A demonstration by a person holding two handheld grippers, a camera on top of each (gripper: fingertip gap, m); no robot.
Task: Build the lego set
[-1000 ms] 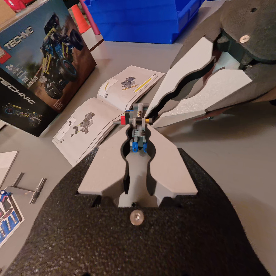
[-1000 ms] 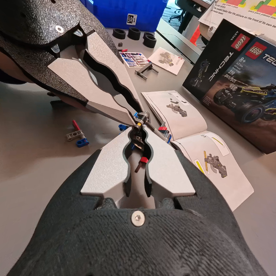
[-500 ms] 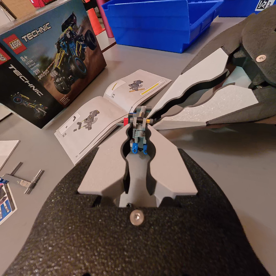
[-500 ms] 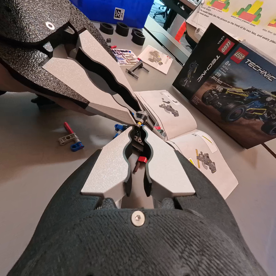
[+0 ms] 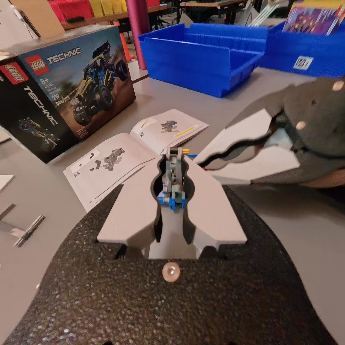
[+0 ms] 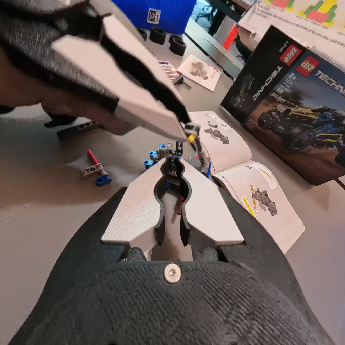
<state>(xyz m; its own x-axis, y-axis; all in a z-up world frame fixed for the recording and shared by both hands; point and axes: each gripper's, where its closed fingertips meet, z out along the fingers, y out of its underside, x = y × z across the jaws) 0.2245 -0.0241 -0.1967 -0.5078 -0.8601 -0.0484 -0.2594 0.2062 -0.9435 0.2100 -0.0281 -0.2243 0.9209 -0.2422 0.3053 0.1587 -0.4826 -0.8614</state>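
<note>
My left gripper (image 5: 173, 158) is shut on a small grey brick assembly (image 5: 172, 179) with blue pins at its lower end and a yellow pin (image 5: 185, 150) at its top. In the right wrist view the left gripper (image 6: 186, 130) comes in from the upper left, and a grey spring strut (image 6: 199, 147) hangs from the yellow pin end. My right gripper (image 6: 172, 160) is shut on a black beam (image 6: 172, 164) of a grey, black and blue sub-assembly (image 6: 164, 152). In the left wrist view the right gripper (image 5: 199, 164) lies just right of my left fingertips.
An open instruction booklet (image 5: 112, 164) lies beyond the grippers, with a toy car box (image 5: 65, 97) behind it. Blue bins (image 5: 196, 61) stand at the back. A loose grey connector with a red axle (image 6: 93, 166), a long black beam (image 6: 78, 127) and black tyres (image 6: 175, 44) lie on the table.
The two grippers have drawn apart. The left one has lifted and tilted up, so the yellow pin end stands clear of the right fingertips. Both grasps have stayed closed.
</note>
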